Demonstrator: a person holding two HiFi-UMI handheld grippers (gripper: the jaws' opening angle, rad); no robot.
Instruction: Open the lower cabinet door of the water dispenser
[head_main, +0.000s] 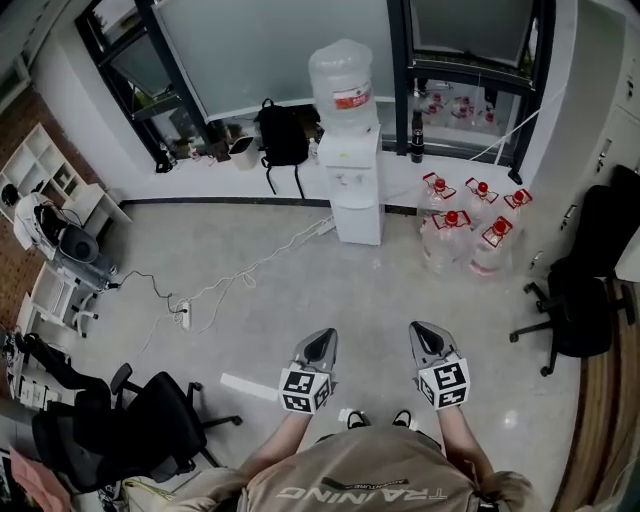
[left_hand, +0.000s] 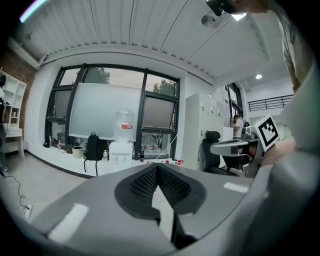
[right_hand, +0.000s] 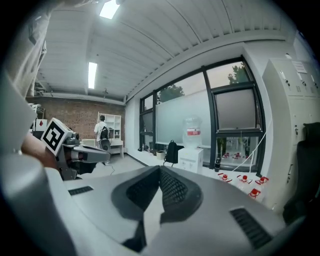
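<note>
The white water dispenser (head_main: 356, 185) stands against the far window wall with a big bottle (head_main: 342, 85) on top. Its lower cabinet door (head_main: 358, 222) looks closed. Both grippers hover over the floor well short of it, pointing toward it. My left gripper (head_main: 322, 342) is shut and holds nothing; my right gripper (head_main: 424, 333) is shut and empty too. In the left gripper view the dispenser (left_hand: 121, 149) is small and far beyond the closed jaws of the left gripper (left_hand: 157, 167). The right gripper view shows the dispenser (right_hand: 191, 156) far past the right gripper (right_hand: 160, 169).
A black backpack (head_main: 283, 135) leans left of the dispenser and several full water jugs (head_main: 465, 235) stand to its right. Black office chairs sit at the right (head_main: 590, 270) and near left (head_main: 130, 425). A white cable with a power strip (head_main: 185, 315) crosses the floor.
</note>
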